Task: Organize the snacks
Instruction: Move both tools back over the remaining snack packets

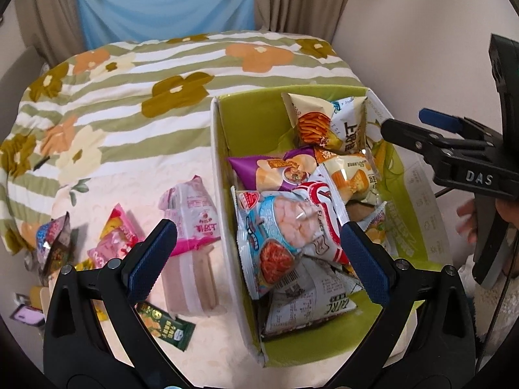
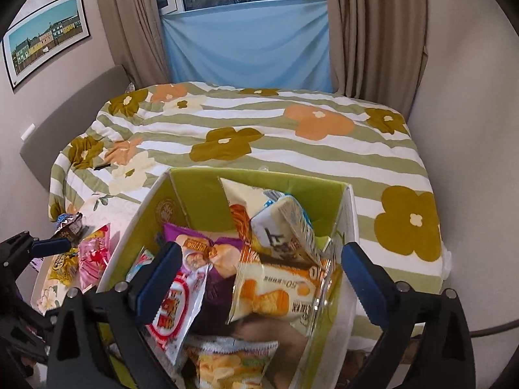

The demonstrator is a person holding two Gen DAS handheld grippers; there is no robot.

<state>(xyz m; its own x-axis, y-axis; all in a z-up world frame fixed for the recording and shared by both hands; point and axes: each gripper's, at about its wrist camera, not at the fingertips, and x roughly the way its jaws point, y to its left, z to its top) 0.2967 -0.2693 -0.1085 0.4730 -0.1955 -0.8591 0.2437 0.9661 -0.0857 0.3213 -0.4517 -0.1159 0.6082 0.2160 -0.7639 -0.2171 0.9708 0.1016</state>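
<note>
Snacks fill the green box (image 1: 246, 120) on the bed (image 1: 129, 74). The left claw (image 1: 256, 259) hangs spread and empty above a pale blue shrimp-chip bag (image 1: 275, 227) in the box. The right claw (image 2: 259, 285), also spread and empty, hovers over an orange-and-cream bag (image 2: 275, 295) marked "60". "DAS" is legible on the right tool. Pink packets (image 1: 191, 214) lie on the bed beside the box.

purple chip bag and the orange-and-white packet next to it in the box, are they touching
Touching. The right wrist view shows the orange-and-white packet lying over the purple chip bag in the green box, with no gap at the overlap.
</note>
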